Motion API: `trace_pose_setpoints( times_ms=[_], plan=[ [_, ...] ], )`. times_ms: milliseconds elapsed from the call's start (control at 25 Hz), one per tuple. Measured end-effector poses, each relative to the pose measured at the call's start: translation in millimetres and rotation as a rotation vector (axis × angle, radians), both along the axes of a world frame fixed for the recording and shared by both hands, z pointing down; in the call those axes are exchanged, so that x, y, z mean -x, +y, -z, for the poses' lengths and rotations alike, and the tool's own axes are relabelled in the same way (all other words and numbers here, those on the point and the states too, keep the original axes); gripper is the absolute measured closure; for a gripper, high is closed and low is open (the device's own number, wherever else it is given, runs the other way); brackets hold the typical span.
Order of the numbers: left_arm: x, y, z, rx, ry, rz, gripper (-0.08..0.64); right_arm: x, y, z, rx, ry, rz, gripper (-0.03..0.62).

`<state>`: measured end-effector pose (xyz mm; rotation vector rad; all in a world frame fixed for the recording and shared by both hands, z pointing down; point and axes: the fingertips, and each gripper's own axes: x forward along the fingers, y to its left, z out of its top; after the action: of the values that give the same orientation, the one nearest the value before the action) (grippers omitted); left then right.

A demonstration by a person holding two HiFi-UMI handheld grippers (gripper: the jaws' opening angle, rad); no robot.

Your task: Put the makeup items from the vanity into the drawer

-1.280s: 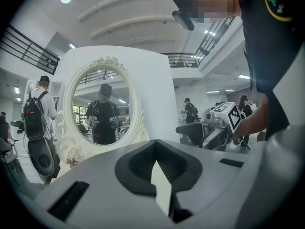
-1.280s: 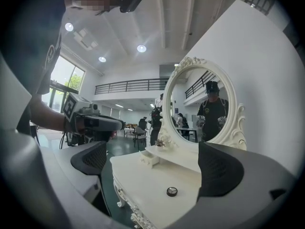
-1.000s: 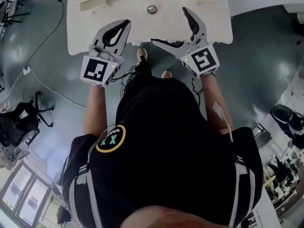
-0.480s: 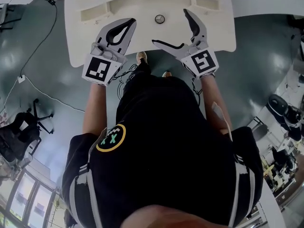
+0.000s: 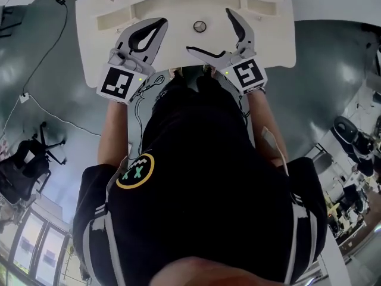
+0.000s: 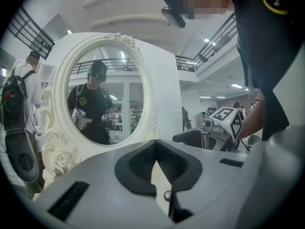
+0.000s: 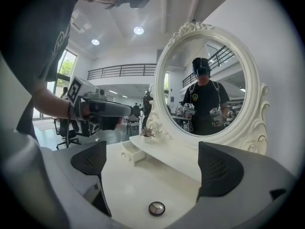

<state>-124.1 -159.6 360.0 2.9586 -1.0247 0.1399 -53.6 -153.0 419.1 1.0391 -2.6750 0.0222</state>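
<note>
Right gripper [image 5: 208, 30] gapes wide above the vanity [image 5: 274, 34], with the round compact [image 5: 199, 25] lying on the top just at its 11 o'clock. Left gripper [image 5: 159, 22] is clenched on nothing. The drawer [image 7: 132, 154] stands open at 9 o'clock, its contents hidden. A glancing pinch could skid the flat compact away.

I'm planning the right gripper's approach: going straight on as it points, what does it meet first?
Probably the raised shelf below the mirror, though depth is unclear. The round compact lies lower on the tabletop, under the line of the open right gripper.
</note>
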Motion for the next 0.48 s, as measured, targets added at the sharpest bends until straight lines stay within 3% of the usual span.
trace_pose_setpoints(
  times_ms=[200,480],
  plan=[
    [-5,-8,-7,-0.01,-0.033,0.046,0.54,-8,-13,-27,0.018,0.022,0.045,-0.008],
    [-14,-15,-2,-0.028,-0.066,0.074,0.541,-17,-36,-104,0.119,0.075,0.054,-0.008]
  ],
)
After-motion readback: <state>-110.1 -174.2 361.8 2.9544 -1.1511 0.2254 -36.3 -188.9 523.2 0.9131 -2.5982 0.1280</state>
